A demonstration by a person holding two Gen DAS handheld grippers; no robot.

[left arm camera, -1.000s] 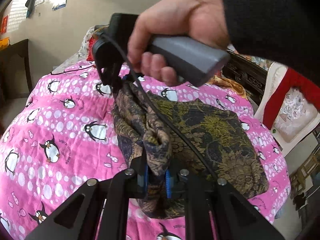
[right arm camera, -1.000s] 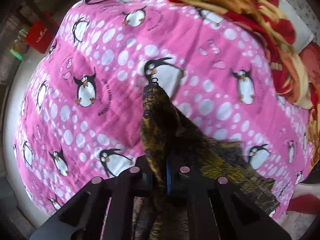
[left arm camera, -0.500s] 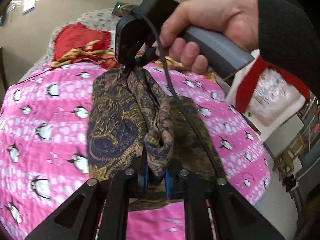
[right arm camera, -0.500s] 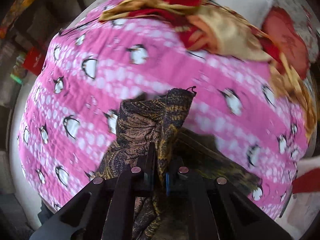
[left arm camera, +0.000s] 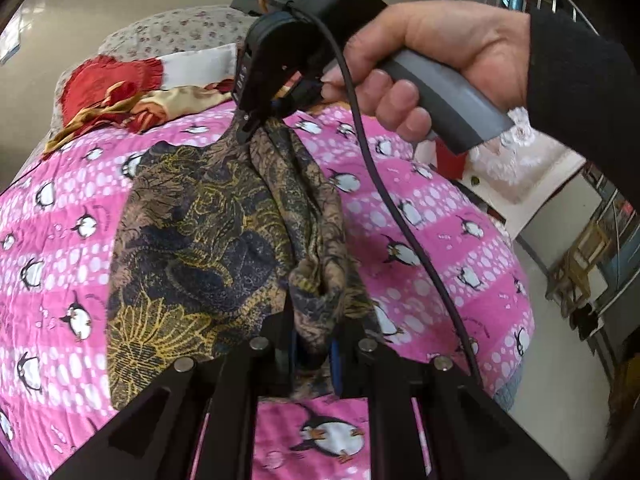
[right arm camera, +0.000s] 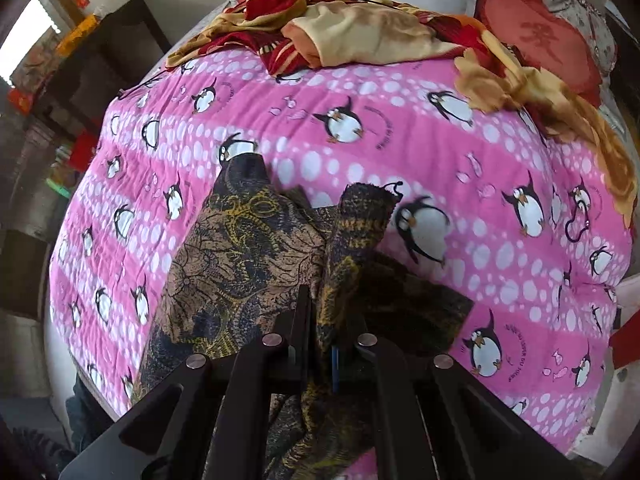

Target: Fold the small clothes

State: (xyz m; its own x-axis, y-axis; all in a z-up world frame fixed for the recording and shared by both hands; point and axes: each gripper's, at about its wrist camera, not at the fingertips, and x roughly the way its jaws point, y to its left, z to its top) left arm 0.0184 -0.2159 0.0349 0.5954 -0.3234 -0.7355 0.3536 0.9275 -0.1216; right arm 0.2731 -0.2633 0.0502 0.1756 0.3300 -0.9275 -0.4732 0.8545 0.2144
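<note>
Now I have both claws pinching the same dark cloth with gold flowers on it. My left gripper is pressed tight on a bunched corner of the cloth. My right gripper bites another corner, up by the person's hand on the grey handle. From the right claw's own camera, its fingers squeeze a fold of the cloth, and one corner sticks up past them. The cloth hangs between the two claws, and the rest of it lies spread on the pink penguin blanket on the bed. A red and gold cloth pile sits far off by the pillows.
</note>
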